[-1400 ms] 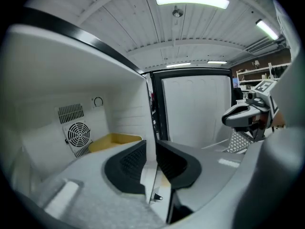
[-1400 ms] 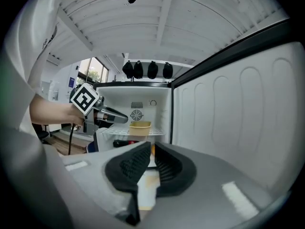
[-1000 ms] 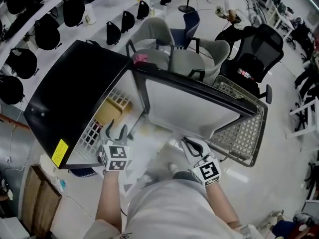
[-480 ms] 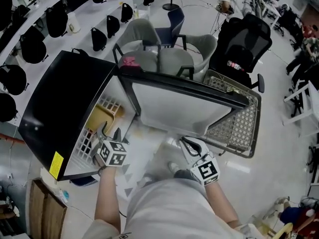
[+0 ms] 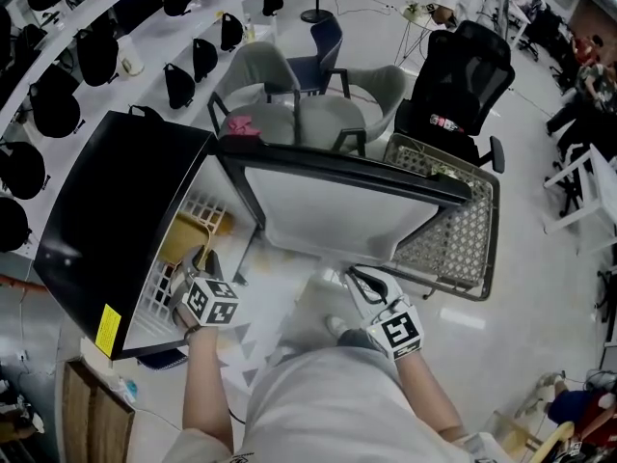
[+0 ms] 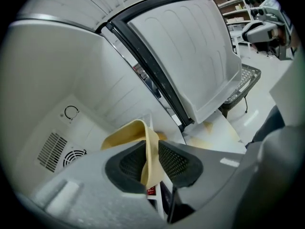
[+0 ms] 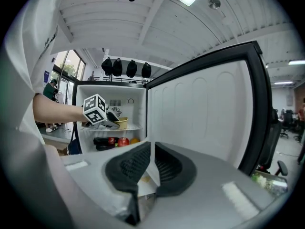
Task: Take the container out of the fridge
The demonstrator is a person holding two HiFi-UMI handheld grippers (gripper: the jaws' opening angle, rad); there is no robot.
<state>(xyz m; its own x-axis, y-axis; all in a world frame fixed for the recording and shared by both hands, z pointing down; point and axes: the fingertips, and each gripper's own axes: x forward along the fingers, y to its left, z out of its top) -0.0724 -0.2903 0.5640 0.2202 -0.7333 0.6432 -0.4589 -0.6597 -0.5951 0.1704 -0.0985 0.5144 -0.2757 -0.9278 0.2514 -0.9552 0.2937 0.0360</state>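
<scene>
Lower centre of the head view, the right claw (image 5: 362, 280) is pinched nearly together on the bottom edge of the open door (image 5: 347, 210). Its own view shows a thin white strip of that edge between the pads. It sits where it was a second ago, so I judge it is only holding the door open.

The change is on the left. The left claw (image 5: 197, 266) has dipped lower and further into the fridge (image 5: 106, 210) than a second ago. Its jaws were spread wide and have just been closing. In the left gripper view the near wall of the yellow container (image 6: 127, 133) now stands upright between the two pads, and both appear to press on it. The grasp looks made, so lifting and drawing the container out toward the person is probably next.

The container is still inside, at the left of the head view, resting on the white wire shelf (image 5: 172, 280). No view shows what is in it.

Below that shelf, in the right gripper view, lie dark bottles (image 7: 102, 141), a red fruit (image 7: 123, 141) and an orange fruit (image 7: 135, 140).

Beyond the door, at the right of the head view, stands a wire cart (image 5: 463, 244); its contents are too small to tell.
</scene>
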